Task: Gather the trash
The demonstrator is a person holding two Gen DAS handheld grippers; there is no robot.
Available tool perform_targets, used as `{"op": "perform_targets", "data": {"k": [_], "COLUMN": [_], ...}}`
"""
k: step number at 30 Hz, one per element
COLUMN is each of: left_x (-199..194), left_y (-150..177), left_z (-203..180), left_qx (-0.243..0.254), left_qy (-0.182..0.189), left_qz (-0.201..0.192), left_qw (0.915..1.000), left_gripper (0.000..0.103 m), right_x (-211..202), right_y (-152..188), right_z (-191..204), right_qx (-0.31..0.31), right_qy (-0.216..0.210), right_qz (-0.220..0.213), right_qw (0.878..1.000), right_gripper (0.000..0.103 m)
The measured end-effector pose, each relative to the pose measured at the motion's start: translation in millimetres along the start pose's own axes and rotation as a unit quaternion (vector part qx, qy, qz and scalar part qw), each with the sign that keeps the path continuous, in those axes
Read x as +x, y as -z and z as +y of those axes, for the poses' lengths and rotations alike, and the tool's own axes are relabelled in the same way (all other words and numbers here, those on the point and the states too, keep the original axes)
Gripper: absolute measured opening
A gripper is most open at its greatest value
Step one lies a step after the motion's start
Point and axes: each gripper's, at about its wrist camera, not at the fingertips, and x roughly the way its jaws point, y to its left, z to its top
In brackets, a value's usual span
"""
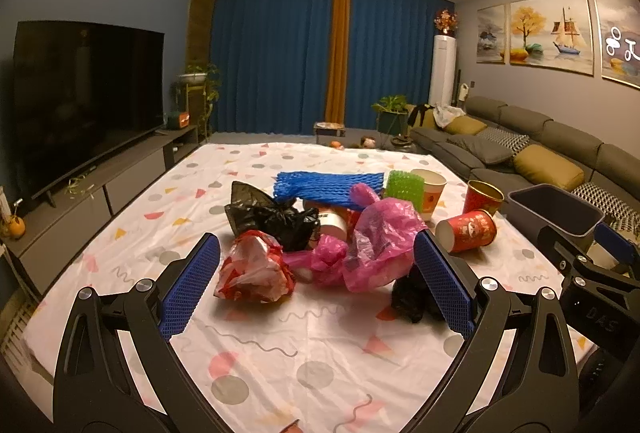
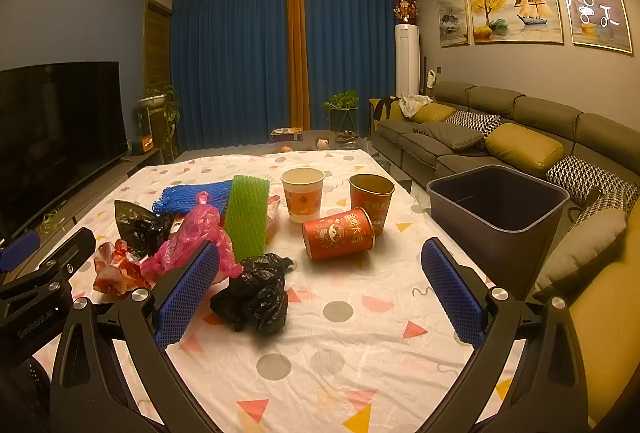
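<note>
Your left gripper (image 1: 316, 273) and right gripper (image 2: 320, 281) both have jaws spread, holding nothing. Crumpled bags (image 1: 360, 245) and cups (image 2: 340, 233) litter the counter (image 2: 360, 353) beside the bin (image 2: 496, 217).

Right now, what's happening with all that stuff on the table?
A person is holding two grabber tools to collect trash, but nothing has been picked up yet. The left gripper and the right gripper are both open and empty, above the patterned tablecloth. Crumpled bags, like the pink plastic bag and a black plastic bag, lie in a pile. A red paper cup lies tipped over. The grey trash bin stands beside the table and looks empty.
</note>
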Motion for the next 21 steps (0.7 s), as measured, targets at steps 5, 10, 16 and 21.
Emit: {"op": "perform_targets", "data": {"k": [5,10,16,21], "left_x": [-1.0,-0.5,0.3,0.8], "left_y": [0.2,0.7,1.3,1.6], "left_z": [-1.6,-3.1,-5.8,-6.1], "left_qx": [0.004,0.009,0.016,0.016], "left_qy": [0.0,-0.001,0.002,0.003], "left_qz": [-0.004,-0.005,-0.007,-0.007], "left_qw": [1.0,0.9999,0.9998,0.9998], "left_gripper": [0.096,0.096,0.096,0.096], "right_x": [1.8,1.9,3.4,5.2], "right_y": [0.9,1.2,2.1,2.4], "right_z": [-0.7,-0.6,-1.1,-1.8], "right_qx": [0.003,0.002,0.003,0.002], "right_qy": [0.002,0.003,0.004,0.002], "right_qz": [0.0,0.001,0.001,0.003], "right_qw": [1.0,1.0,1.0,1.0], "right_gripper": [0.098,0.098,0.098,0.098]}}
